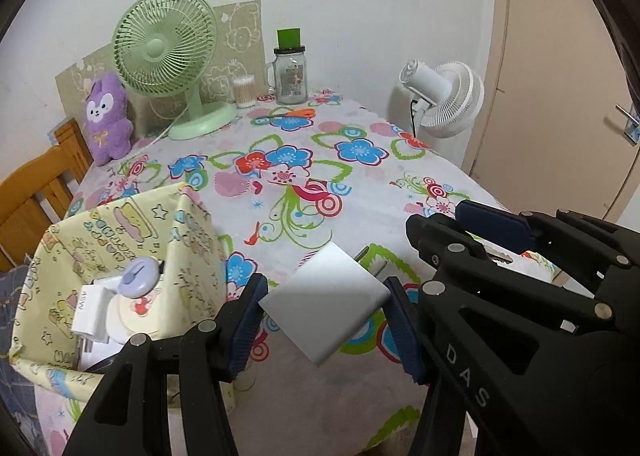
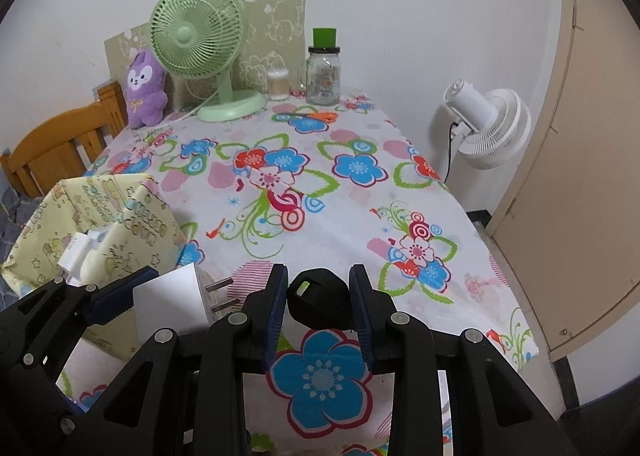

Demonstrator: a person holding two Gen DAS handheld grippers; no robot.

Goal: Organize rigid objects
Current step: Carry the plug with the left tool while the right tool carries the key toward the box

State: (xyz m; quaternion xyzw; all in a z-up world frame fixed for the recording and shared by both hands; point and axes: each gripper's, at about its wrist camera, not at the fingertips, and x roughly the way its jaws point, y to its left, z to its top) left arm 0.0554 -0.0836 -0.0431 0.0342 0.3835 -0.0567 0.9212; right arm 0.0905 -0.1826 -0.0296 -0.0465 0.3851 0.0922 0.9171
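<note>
Left gripper clamped on white charger block, prongs aimed toward 1 o'clock, lifted clear of floral tablecloth; right gripper pinched tight on small black object, held above cloth; yellow fabric bin at 9 o'clock of left gripper, white adapter inside; green fan and glass jar at 12 o'clock, far table edge.

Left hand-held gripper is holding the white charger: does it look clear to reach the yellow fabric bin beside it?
Probably yes: the yellow fabric bin sits open-topped just left of the left hand-held gripper, nothing between them.
</note>
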